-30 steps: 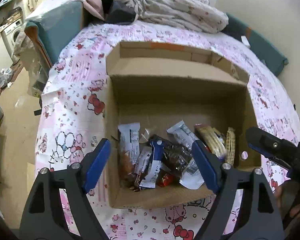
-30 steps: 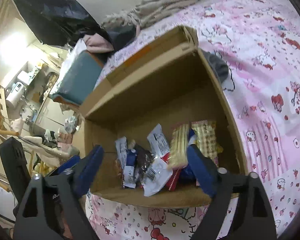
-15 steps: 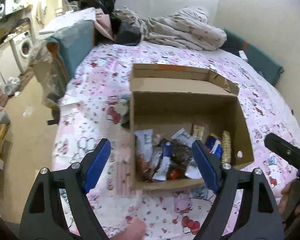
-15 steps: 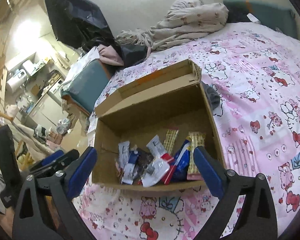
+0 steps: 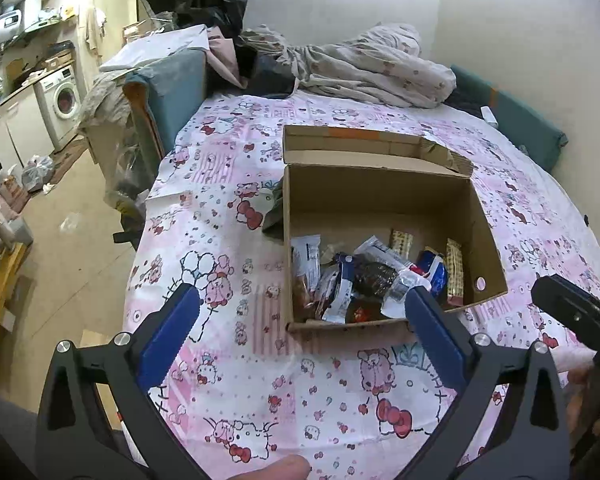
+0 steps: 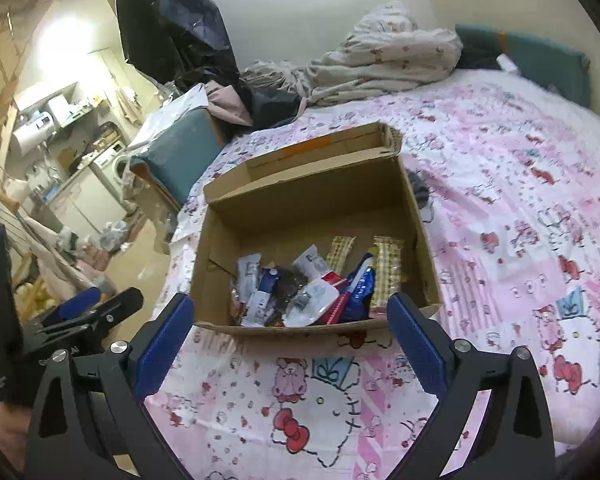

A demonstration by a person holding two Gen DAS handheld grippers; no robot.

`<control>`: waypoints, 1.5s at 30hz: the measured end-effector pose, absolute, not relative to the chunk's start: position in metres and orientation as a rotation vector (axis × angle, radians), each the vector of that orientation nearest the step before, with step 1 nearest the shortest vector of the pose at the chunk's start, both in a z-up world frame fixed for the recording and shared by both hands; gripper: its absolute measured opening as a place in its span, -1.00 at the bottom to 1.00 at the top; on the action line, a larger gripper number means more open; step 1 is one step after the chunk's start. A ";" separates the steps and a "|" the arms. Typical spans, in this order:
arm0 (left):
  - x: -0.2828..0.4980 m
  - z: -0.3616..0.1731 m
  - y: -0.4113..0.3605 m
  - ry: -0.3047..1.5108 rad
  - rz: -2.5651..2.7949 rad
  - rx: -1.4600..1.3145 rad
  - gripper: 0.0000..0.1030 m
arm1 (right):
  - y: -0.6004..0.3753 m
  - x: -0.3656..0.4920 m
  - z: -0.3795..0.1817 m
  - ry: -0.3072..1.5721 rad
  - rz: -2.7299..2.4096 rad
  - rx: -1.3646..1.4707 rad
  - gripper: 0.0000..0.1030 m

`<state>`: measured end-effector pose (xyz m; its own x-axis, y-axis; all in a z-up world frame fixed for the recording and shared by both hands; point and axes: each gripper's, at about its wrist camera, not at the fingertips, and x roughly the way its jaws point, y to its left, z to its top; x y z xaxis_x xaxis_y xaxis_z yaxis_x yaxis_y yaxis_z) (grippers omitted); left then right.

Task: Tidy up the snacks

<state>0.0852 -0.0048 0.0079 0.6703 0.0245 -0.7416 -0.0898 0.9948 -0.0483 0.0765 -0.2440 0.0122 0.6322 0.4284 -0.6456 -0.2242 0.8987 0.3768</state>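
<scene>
the cardboard box (image 5: 380, 184) of snacks (image 5: 364, 280) lies ahead of both grippers on the bed (image 5: 260, 360). left gripper (image 5: 300, 316) and right gripper (image 6: 288, 320) have fingers spread wide, holding nothing. neither looks clearly nearer.

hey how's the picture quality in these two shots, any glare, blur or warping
Left wrist view: strong fisheye bending, dark corners, cardboard box fairly sharp, its near edge slightly smeared. Right wrist view: same warping, blown-out glare from the kitchen light, snack packets readable.

Both tongs (image 5: 300, 320) (image 6: 290, 328): black triangular-cutout frames, textured blue pads (image 6: 416, 344), silver screws; bare fingertip (image 5: 276, 470) skin.
</scene>
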 end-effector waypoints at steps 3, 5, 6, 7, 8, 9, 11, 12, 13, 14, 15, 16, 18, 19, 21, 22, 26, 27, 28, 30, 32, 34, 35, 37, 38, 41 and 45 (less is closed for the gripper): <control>0.081 0.008 -0.004 0.822 0.081 -0.079 0.99 | -0.236 0.072 0.011 0.792 0.352 0.226 0.94; 0.080 0.007 -0.003 0.820 0.090 -0.084 0.99 | -0.229 0.071 0.010 0.782 0.328 0.175 0.99; 0.080 0.005 -0.003 0.823 0.097 -0.086 0.99 | -0.227 0.071 0.009 0.780 0.318 0.161 0.99; 0.081 0.003 -0.003 0.827 0.101 -0.091 0.99 | -0.225 0.072 0.008 0.778 0.311 0.153 0.99; 0.082 0.002 -0.002 0.834 0.100 -0.098 0.99 | -0.225 0.073 0.007 0.777 0.310 0.154 0.99; 0.082 0.000 -0.001 0.838 0.098 -0.104 0.99 | -0.225 0.075 0.006 0.777 0.311 0.161 0.99; 0.085 -0.003 0.001 0.852 0.089 -0.121 0.99 | -0.224 0.076 0.004 0.774 0.307 0.162 0.99; 0.086 -0.004 0.001 0.855 0.087 -0.124 0.99 | -0.224 0.077 0.004 0.769 0.303 0.158 0.99; 0.086 -0.006 0.001 0.860 0.090 -0.126 0.99 | -0.223 0.077 0.004 0.765 0.299 0.151 0.99; 0.087 -0.007 0.001 0.864 0.090 -0.127 0.99 | -0.223 0.077 0.004 0.764 0.295 0.144 0.99; 0.087 -0.007 0.002 0.866 0.088 -0.130 0.99 | -0.222 0.077 0.003 0.764 0.288 0.132 0.99; 0.087 -0.007 0.002 0.867 0.084 -0.133 0.99 | -0.221 0.077 0.003 0.763 0.281 0.122 0.99; 0.087 -0.007 0.000 0.867 0.081 -0.130 0.99 | -0.219 0.077 0.002 0.760 0.272 0.101 0.99; 0.087 -0.007 -0.001 0.868 0.079 -0.127 0.99 | -0.219 0.077 0.002 0.759 0.271 0.098 0.99; 0.086 -0.008 -0.003 0.872 0.069 -0.124 0.99 | -0.220 0.078 0.002 0.759 0.269 0.097 1.00; 0.086 -0.008 -0.004 0.871 0.066 -0.123 0.99 | -0.220 0.078 0.002 0.761 0.269 0.098 1.00; 0.085 -0.007 -0.006 0.868 0.060 -0.115 0.99 | -0.220 0.077 0.002 0.763 0.267 0.096 1.00; 0.085 -0.007 -0.006 0.867 0.058 -0.117 0.99 | -0.220 0.078 0.001 0.762 0.267 0.096 1.00; 0.085 -0.007 -0.006 0.867 0.057 -0.118 0.99 | -0.221 0.078 0.001 0.763 0.264 0.095 1.00; 0.085 -0.007 -0.006 0.867 0.057 -0.117 0.99 | -0.221 0.079 -0.001 0.767 0.260 0.094 1.00; 0.085 -0.007 -0.006 0.867 0.058 -0.116 0.99 | -0.222 0.080 -0.002 0.773 0.258 0.103 1.00; 0.085 -0.007 -0.007 0.864 0.056 -0.115 0.99 | -0.224 0.080 -0.003 0.777 0.254 0.113 1.00; 0.085 -0.007 -0.007 0.862 0.056 -0.114 0.99 | -0.224 0.080 -0.003 0.779 0.252 0.116 1.00; 0.085 -0.007 -0.006 0.861 0.056 -0.115 0.99 | -0.226 0.081 -0.004 0.784 0.248 0.121 1.00; 0.085 -0.007 -0.006 0.861 0.055 -0.115 0.99 | -0.227 0.081 -0.004 0.786 0.246 0.126 1.00; 0.086 -0.007 -0.006 0.860 0.054 -0.115 0.99 | -0.228 0.082 -0.004 0.789 0.243 0.131 1.00; 0.086 -0.007 -0.006 0.861 0.054 -0.115 0.99 | -0.228 0.082 -0.004 0.789 0.241 0.131 1.00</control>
<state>0.0855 -0.0056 -0.0066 0.6510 0.0011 -0.7591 -0.0941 0.9924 -0.0793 0.0817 -0.2281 -0.0039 0.6794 0.2624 -0.6852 -0.1648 0.9646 0.2060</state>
